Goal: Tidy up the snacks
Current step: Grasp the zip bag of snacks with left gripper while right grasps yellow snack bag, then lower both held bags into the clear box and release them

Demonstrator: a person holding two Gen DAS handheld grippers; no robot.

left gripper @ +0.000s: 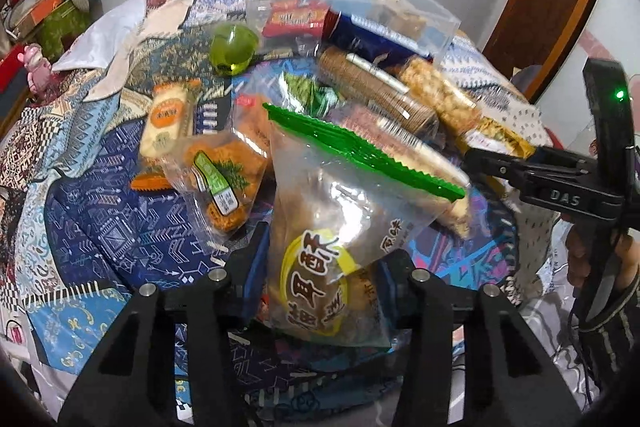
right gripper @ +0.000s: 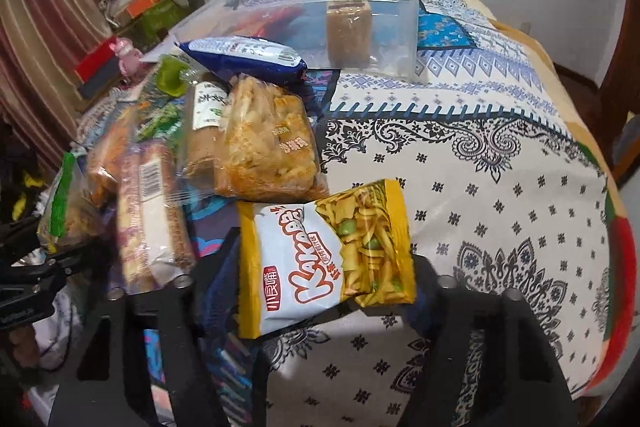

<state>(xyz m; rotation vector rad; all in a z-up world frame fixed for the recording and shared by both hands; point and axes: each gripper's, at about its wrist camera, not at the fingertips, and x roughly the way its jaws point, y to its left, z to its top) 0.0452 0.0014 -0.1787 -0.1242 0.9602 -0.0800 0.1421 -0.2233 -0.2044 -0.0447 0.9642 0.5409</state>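
the left gripper (left gripper: 324,267) is clamped on a clear bag with a green seal (left gripper: 344,219); both fingers press its lower sides, and the bag stands tilted over the patterned cloth (left gripper: 100,227), nearer the camera than the snack pile. the right gripper (right gripper: 324,267) is clamped on a yellow and white snack packet (right gripper: 320,259), fingers pressing on either side, the packet held up over the cloth just in front of the pile.

landmark: the clear plastic box (right gripper: 400,27), sitting on the cloth at the far side of the table. inside it, a tan wrapped block (right gripper: 348,27) stands upright, and in the left wrist view red packets (left gripper: 296,15) show through its wall.

against the near side of the box lies a blue packet (right gripper: 248,57). in front of that, nearer the grippers, a bag of pale orange crisps (right gripper: 268,147) lies on a brown sleeve of biscuits (left gripper: 376,87). left of the box, a green plastic ball (left gripper: 233,47) rests on the cloth. further from the box on that side lie an orange and white packet (left gripper: 168,119) and a clear bag of orange cakes (left gripper: 218,183), touching each other.

in the left wrist view the right gripper's black body appears at the right edge, a hand (left gripper: 592,259) around its handle.
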